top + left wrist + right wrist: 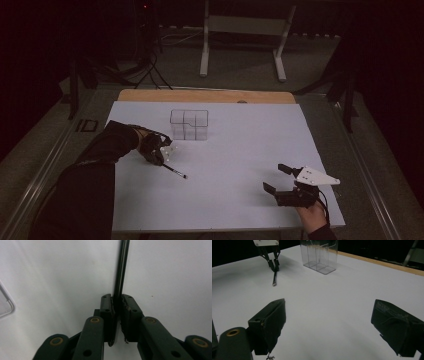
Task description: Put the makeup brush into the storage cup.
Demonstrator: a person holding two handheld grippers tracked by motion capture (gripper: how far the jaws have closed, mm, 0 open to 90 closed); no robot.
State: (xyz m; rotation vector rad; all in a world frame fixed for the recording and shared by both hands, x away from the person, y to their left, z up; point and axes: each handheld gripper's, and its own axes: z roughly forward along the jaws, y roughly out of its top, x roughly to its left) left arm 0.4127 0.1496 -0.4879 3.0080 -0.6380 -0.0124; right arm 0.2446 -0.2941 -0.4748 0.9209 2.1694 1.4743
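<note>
1. From the high view I see the white tabletop (225, 200) with a clear organizer (189, 125) standing toward 11 o'clock of its middle; it is split into several compartments.
2. My left gripper (165, 159) sits at about 9 o'clock on the tabletop, just in front of the organizer but apart from it, with my dark sleeve (95, 165) reaching in from 7 o'clock.
3. Its fingers (107, 312) are clamped tight on a thin black pen (121, 267) — in the left gripper view the rod runs straight away from the closed pads toward 12 o'clock.
4. In the high view the pen (175, 171) slants from the left gripper toward 4 o'clock, its far tip low over the white surface; I cannot tell whether it touches.
5. My right gripper (280, 179) rests at about 4 o'clock, near the front edge, held by my hand (312, 215); it is well apart from the pen.
6. Its fingers (270, 322) stand spread wide with nothing but bare tabletop between them.
7. The right gripper view looks across at the organizer (319, 256) at 12 o'clock and the left gripper (274, 266) at 11 o'clock — the pen (274, 278) hangs down from it.
</note>
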